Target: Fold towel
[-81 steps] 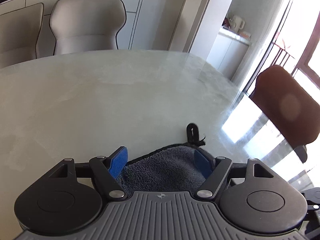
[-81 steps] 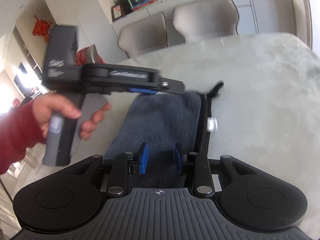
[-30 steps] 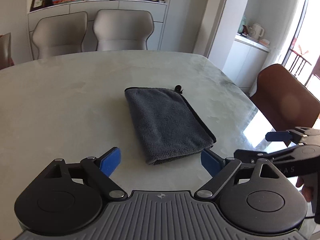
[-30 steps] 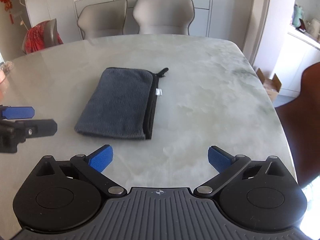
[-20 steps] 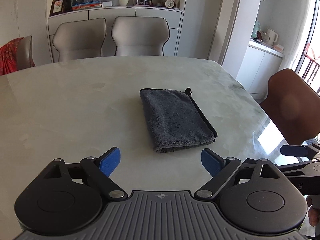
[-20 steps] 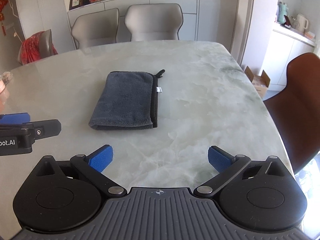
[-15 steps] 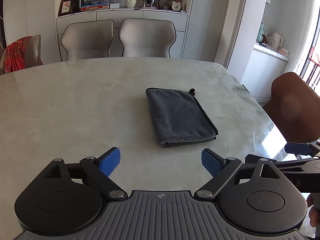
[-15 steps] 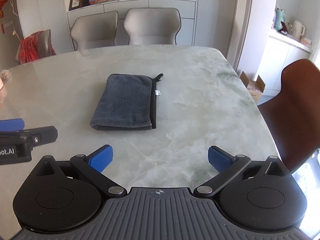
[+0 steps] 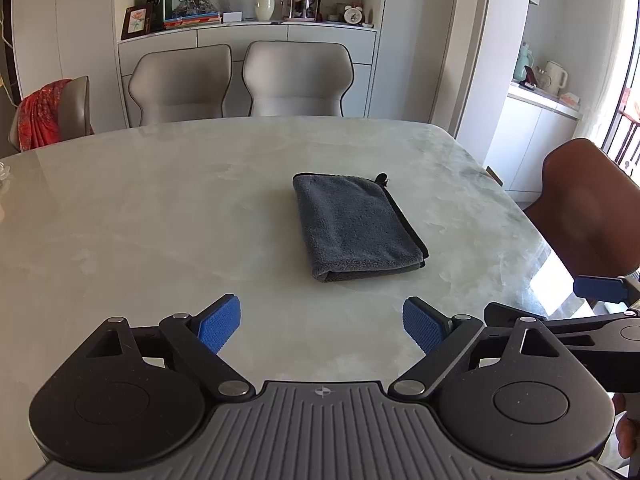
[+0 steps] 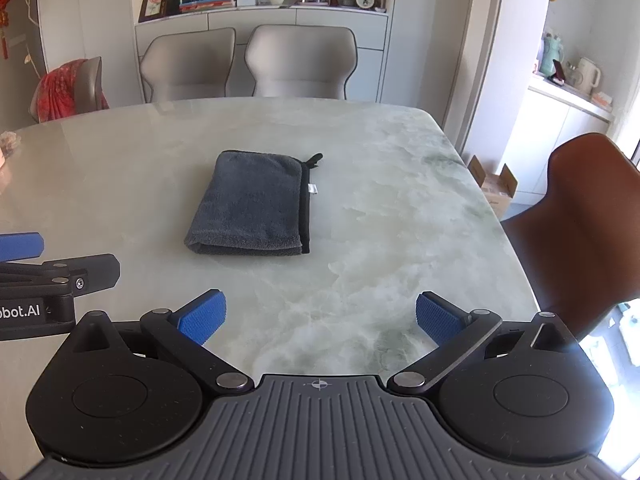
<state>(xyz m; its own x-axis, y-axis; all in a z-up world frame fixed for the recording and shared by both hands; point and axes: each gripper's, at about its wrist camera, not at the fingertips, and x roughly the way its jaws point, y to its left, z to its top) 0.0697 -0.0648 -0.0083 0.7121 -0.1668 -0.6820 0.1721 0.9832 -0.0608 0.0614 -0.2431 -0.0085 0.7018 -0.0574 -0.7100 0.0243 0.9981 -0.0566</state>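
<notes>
Towel (image 9: 354,226): folded, flat on the counter (image 9: 160,208), about mid-surface, its hanging loop at the far right corner. Left tool (image 9: 322,322) and right tool (image 10: 320,318): side by side over the near edge, fingers spread wide, both well apart from the towel. Two chairs (image 9: 240,80): behind the counter's far edge. Sideboard (image 9: 248,34): behind those chairs, against the wall. Single chair (image 10: 584,232): at the counter's right side.

Bright daylight from right; glare on table (image 9: 560,276); sharp focus, fisheye-bent edges.
</notes>
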